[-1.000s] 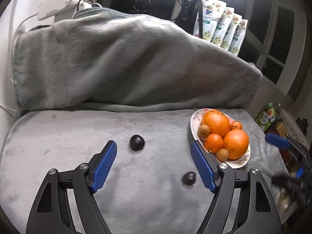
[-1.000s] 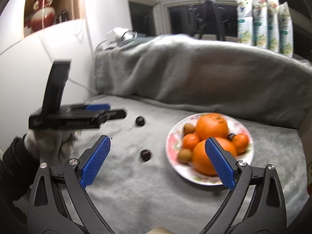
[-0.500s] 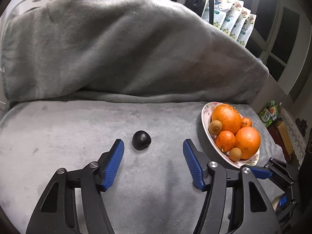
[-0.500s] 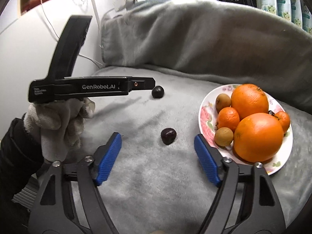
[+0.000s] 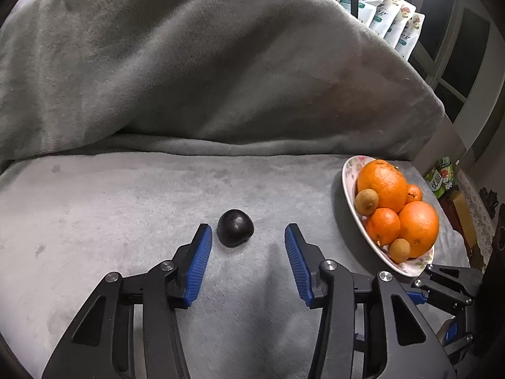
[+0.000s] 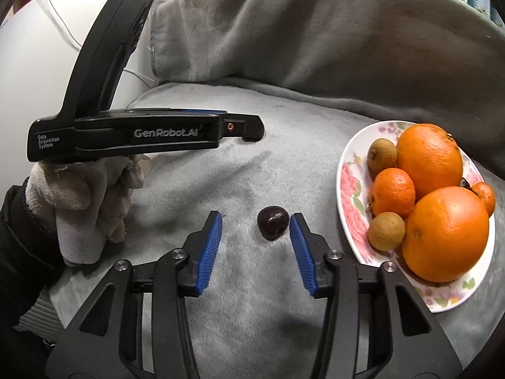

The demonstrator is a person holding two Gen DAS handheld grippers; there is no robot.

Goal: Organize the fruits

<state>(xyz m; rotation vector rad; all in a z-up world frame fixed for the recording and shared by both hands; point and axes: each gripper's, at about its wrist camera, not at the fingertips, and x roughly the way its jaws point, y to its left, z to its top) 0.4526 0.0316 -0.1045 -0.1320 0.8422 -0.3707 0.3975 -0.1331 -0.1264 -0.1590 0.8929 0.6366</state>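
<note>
A dark round fruit [image 5: 235,227] lies on the grey blanket just ahead of my open left gripper [image 5: 245,237], near its left fingertip. A second, smaller dark fruit [image 6: 273,222] lies between the tips of my open right gripper [image 6: 256,225], close to the right finger. A flowered plate [image 6: 347,189] to the right holds two big oranges, smaller mandarins and brown kiwi-like fruits; the plate also shows in the left wrist view [image 5: 348,186]. The left gripper body shows side-on in the right wrist view [image 6: 142,135], held by a gloved hand; the first fruit is hidden behind it there.
A grey blanket [image 5: 189,79] covers the seat and rises as a high backrest behind. Snack bags [image 5: 385,15] stand at the back right by dark windows. The seat's right edge drops off past the plate, with boxes [image 5: 442,177] below.
Both grippers have moved forward and down, each closing in on its own dark fruit. Both sets of jaws have narrowed somewhat but remain open.
</note>
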